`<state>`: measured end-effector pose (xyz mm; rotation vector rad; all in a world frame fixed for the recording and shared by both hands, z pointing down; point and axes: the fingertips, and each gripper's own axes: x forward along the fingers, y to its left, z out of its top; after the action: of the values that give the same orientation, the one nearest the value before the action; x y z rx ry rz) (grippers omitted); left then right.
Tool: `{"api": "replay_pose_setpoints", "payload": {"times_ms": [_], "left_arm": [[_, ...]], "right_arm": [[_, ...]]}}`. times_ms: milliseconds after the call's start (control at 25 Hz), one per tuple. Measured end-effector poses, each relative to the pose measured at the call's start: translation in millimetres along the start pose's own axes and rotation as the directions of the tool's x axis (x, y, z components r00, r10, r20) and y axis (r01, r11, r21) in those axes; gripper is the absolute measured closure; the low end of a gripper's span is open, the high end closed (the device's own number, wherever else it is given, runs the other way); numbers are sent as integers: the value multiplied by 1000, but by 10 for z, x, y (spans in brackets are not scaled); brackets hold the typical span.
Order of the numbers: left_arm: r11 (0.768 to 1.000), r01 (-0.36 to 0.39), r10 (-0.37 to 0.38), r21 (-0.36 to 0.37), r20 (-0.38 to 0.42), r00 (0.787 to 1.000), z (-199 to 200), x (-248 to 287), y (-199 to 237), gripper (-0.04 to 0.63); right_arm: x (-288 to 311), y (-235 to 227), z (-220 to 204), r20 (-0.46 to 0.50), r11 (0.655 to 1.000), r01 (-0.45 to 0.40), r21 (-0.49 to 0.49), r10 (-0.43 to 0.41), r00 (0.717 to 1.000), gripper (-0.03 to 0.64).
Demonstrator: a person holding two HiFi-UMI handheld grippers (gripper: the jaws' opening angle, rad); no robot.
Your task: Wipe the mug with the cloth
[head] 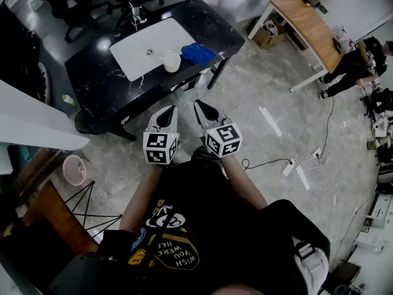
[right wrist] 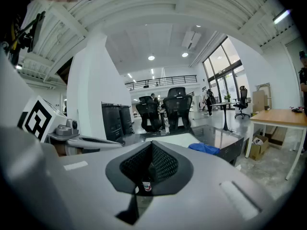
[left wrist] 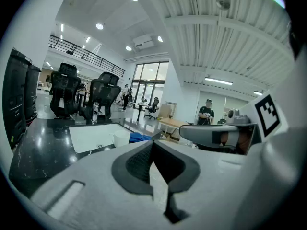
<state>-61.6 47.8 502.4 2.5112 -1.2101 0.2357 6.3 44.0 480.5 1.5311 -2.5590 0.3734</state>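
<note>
Holding left tongs (head: 167, 112) and right tongs (head: 202, 107) closed and empty, we should step closer, opening toward cloth (head: 198, 53) and mug (head: 172, 61).

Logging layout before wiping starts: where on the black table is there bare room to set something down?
The black table is bare left of the white mat, toward its near-left corner. The mat is mostly free too, apart from a small object mid-mat. Crowded: the right end, where the mug stands close beside the blue cloth.
</note>
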Motion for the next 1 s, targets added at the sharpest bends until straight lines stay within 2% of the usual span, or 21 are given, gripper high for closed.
{"api": "replay_pose_setpoints", "payload": {"times_ms": [440,680,880,1000], "left_arm": [[1000,-3,3,-2,-7,1000,-36,-37,54,592],[1000,6,-6,-9,-11,1000,-73,-71,74,592],[999,40,-40,-22,-17,999,-115,-9,-22,592],[995,92,-93,-39,-23,995,-119,34,-161,592]], "right_arm": [[23,76,-34,-10,1000,-19,-11,19,1000,615],[6,129,-85,-19,1000,-1,-10,1,1000,615],[-87,96,-137,-27,1000,23,3,-23,999,614],[-167,23,-126,-22,999,46,8,-46,999,614]]}}
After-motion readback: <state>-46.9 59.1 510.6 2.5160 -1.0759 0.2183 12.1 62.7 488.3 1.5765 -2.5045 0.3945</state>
